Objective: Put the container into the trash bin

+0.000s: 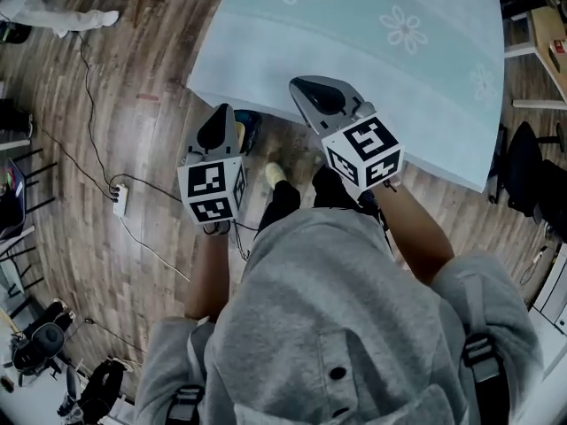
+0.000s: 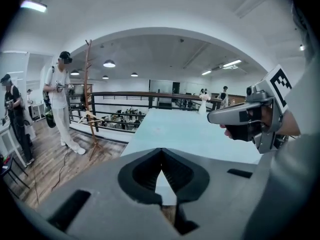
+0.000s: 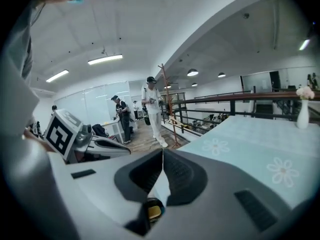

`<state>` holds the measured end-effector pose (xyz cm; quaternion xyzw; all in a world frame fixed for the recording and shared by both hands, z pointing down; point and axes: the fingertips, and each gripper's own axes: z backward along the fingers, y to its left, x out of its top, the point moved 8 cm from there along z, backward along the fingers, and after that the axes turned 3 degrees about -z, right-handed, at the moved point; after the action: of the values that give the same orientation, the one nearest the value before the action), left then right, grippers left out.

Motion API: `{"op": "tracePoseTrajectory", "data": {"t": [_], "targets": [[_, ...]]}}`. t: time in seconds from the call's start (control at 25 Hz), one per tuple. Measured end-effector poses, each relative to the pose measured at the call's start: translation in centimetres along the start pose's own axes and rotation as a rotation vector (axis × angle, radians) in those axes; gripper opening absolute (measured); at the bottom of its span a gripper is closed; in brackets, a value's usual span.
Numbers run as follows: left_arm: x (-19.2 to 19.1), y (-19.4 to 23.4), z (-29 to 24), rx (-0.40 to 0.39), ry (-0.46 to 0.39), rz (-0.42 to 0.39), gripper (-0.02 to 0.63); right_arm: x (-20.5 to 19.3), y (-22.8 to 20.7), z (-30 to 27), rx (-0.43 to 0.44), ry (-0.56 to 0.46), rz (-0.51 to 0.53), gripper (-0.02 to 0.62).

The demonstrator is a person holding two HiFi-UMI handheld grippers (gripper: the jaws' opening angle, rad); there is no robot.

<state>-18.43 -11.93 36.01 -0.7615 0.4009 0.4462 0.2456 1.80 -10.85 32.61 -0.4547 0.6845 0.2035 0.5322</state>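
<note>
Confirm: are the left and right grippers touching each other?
Apart. Head view shows floor between the left gripper and the right gripper; both jaws shut.

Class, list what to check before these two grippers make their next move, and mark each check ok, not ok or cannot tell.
1. Left gripper empty: ok, jaws shut on nothing.
2. Right gripper empty: ok, jaws shut on nothing.
3. Grippers apart from each other: ok.
4. The container in the trash bin: cannot tell; the dark object on the floor is unclear.
5. Vase upright: ok.
</note>
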Motion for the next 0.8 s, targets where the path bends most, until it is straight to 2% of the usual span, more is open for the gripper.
{"op": "tracePoseTrajectory", "data": {"t": [0.24, 0.56, 0.8], "targets": [[4.5, -5.2, -3.5, -0.116, -0.057, -0.097, 0.020, 0.3, -5.4, 6.8, -0.170, -0.057, -0.003, 0.028], [8.9, -15.1, -8.2, -0.344, -0.102, -0.237, 0.020, -2.2, -11.6, 18.5, -0.476, -0.111, -0.062, 0.028], [10.5, -23.6, -9.9, -0.469, -0.120, -0.312, 0.020, -5.0, -14.4, 26.1, -0.602, -0.139, -0.104, 0.028]]}}
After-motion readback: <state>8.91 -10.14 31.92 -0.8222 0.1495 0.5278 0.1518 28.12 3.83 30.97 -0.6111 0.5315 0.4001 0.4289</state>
